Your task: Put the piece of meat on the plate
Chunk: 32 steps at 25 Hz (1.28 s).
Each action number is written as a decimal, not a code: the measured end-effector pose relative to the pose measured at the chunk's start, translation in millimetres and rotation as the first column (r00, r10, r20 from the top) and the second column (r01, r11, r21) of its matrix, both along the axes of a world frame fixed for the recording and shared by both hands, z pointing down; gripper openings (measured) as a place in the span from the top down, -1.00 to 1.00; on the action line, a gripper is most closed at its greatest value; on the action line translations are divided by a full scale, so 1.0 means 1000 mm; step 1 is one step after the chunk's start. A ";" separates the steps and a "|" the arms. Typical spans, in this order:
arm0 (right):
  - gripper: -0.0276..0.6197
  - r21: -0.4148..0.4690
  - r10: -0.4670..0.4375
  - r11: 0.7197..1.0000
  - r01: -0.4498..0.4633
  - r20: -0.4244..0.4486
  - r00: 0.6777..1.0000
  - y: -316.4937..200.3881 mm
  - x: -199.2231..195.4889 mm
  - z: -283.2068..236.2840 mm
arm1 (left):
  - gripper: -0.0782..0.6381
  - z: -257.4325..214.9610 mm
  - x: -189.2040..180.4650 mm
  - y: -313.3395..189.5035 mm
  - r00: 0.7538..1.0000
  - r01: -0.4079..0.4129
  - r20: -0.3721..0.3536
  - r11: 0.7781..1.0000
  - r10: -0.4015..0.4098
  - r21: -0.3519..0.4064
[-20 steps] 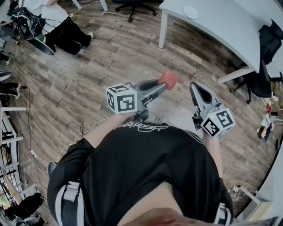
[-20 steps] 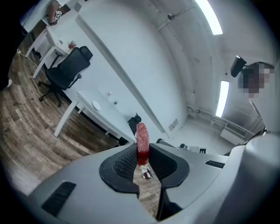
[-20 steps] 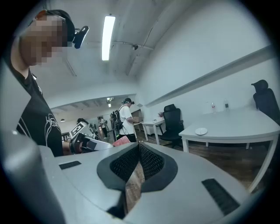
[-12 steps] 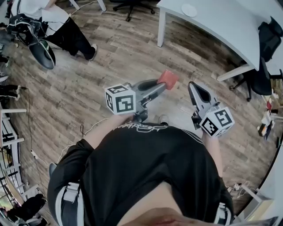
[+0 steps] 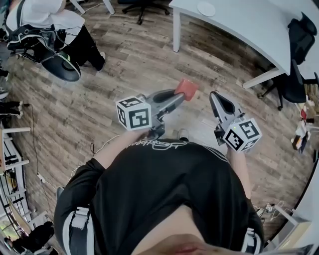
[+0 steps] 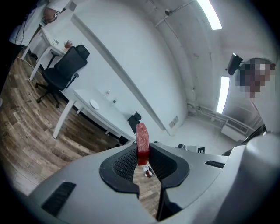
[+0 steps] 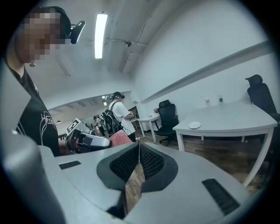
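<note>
A red slab of meat (image 5: 187,88) sticks out past the tips of my left gripper (image 5: 178,95), which is shut on it and held level over the wood floor. In the left gripper view the meat (image 6: 142,141) stands upright, pinched between the two black pads. My right gripper (image 5: 215,96) is beside it to the right, shut with nothing in it; its tips meet in the right gripper view (image 7: 139,147). The small white plate (image 5: 206,8) lies on the white table (image 5: 249,25) far ahead, also as the plate (image 7: 194,125) and the plate (image 6: 94,103).
A person with a backpack (image 5: 42,30) stands at the upper left. A black office chair (image 5: 294,82) sits by the table's right end, another chair (image 5: 139,5) at the top. Cables (image 5: 94,147) trail on the floor to my left.
The table and plate have shifted a little left in the head view, and the person at the upper left has come further into view. Both grippers keep their pose, the meat still held.
</note>
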State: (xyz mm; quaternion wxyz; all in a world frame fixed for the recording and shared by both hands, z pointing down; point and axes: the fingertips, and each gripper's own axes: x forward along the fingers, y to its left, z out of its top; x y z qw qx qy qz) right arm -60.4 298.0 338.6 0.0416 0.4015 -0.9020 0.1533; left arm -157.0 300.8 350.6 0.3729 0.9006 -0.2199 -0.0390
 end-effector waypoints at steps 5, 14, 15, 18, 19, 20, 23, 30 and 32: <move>0.89 -0.041 0.021 0.999 -0.021 -0.007 1.000 -0.009 0.028 0.012 | 0.55 0.002 0.029 -0.010 1.000 -0.014 0.026 1.000 0.014 0.005; 0.88 -0.039 0.039 0.999 -0.039 0.003 0.999 -0.033 0.095 0.012 | 0.55 -0.004 0.097 -0.034 1.000 -0.027 0.014 1.000 0.027 0.005; 0.89 -0.037 0.040 0.999 -0.040 0.004 0.999 -0.035 0.102 0.010 | 0.55 -0.005 0.105 -0.037 1.000 -0.027 0.014 1.000 0.027 0.006; 0.89 -0.022 0.039 0.999 -0.039 0.006 0.999 -0.039 0.119 0.006 | 0.55 -0.008 0.124 -0.040 1.000 -0.029 0.010 0.999 0.029 0.018; 0.89 -0.014 0.039 0.999 -0.039 0.005 0.999 -0.040 0.124 0.004 | 0.55 -0.011 0.130 -0.041 1.000 -0.030 0.008 0.999 0.029 0.026; 0.89 -0.007 0.040 0.999 -0.040 0.004 0.999 -0.041 0.128 0.002 | 0.55 -0.013 0.135 -0.041 1.000 -0.029 0.003 0.999 0.029 0.034; 0.89 0.007 0.043 0.999 -0.043 0.006 0.999 -0.043 0.140 -0.001 | 0.55 -0.017 0.146 -0.043 1.000 -0.027 -0.004 0.999 0.027 0.047; 0.89 0.023 0.039 0.999 -0.039 0.009 0.999 -0.059 0.145 0.000 | 0.55 -0.016 0.149 -0.055 1.000 -0.016 -0.001 0.998 0.016 0.061; 0.89 0.024 0.036 0.999 -0.036 0.007 0.999 -0.067 0.141 0.002 | 0.55 -0.013 0.146 -0.063 1.000 -0.011 -0.005 0.998 0.011 0.059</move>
